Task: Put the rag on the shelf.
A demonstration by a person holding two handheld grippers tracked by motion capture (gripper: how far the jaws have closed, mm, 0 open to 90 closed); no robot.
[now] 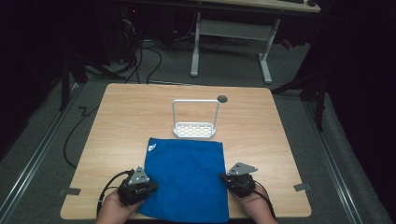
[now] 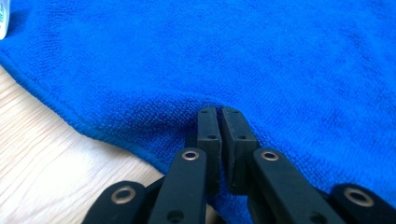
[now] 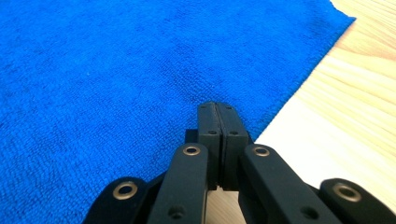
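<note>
Dark room all around, cables on the grey floor, and in the middle a light wooden table (image 1: 121, 121) with the action at its near edge. A blue cloth (image 1: 187, 179) lies spread flat there, nearly square, its near hem hanging just over the table's front edge, a small white label at its far left corner. Behind it, just beyond the far hem, stands a white wire rack (image 1: 195, 122) with a tall loop handle, nothing hung on it.

Now the hands. The left gripper (image 2: 218, 114) sits at the cloth's left edge, near the front corner, and its jaws are pinched on the fabric: you can see the hem bunch and pucker up between the tips, with only a sliver of gap. The right gripper (image 3: 217, 109) mirrors it on the right edge, jaws pressed fully together, tips at the cloth's border; it looks clamped on the hem too, though the fabric between the tips is hard to make out.

So, my read: the grab is done on both sides, and the cloth itself is flat and unfolded. Lifting, folding or carrying it toward that rack all remains ahead.
</note>
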